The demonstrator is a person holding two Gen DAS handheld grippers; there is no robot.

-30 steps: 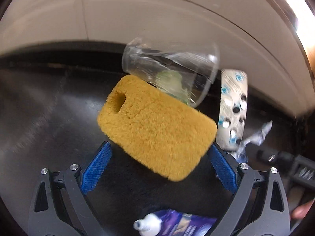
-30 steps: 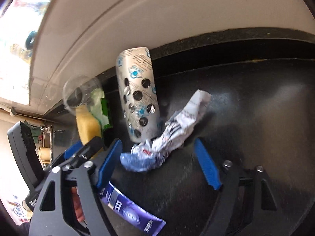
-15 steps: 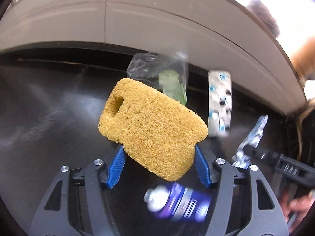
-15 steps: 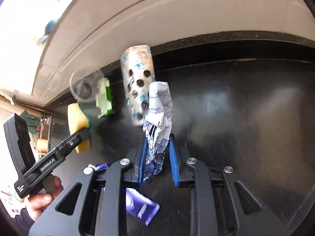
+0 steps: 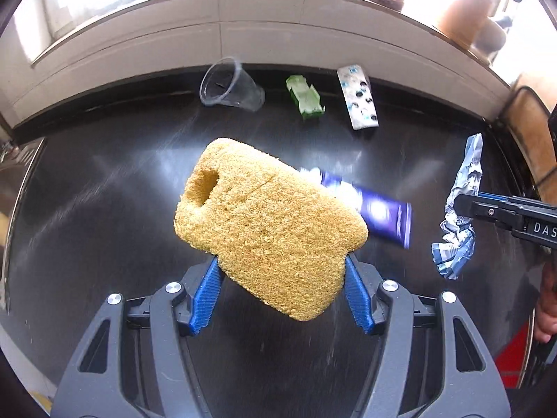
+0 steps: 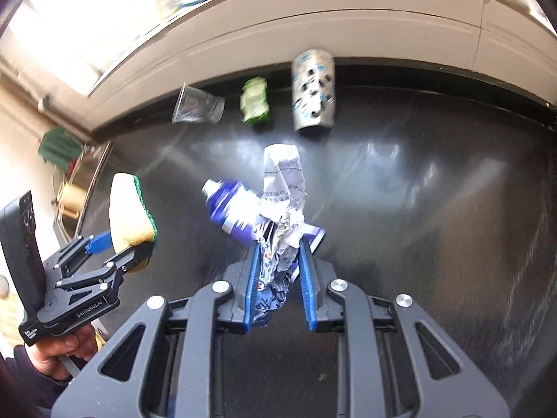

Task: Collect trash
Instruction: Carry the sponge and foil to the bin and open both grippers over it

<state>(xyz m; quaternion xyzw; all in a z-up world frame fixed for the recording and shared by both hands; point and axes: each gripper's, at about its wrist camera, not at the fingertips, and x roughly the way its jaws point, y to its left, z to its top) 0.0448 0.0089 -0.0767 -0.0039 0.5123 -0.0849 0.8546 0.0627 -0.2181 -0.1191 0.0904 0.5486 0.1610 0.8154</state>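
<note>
Carrying two pieces of trash off the dark counter (image 5: 87,209).
Left gripper (image 5: 282,292) clamped on the yellow sponge (image 5: 268,223), frame centre; right gripper (image 6: 278,278) pinching the crumpled wrapper (image 6: 283,216). Next, judged: taking both to a bin, none in view, then returning for cup (image 5: 229,85), green scrap (image 5: 306,97), blister pack (image 5: 358,101), blue tube (image 5: 379,216).

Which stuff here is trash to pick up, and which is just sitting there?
Trash:
- yellow sponge, in left claw
- crumpled wrapper, in right claw
- clear plastic cup
- green scrap
- silver blister pack
- purple tube

Lying about:
- black countertop
</note>
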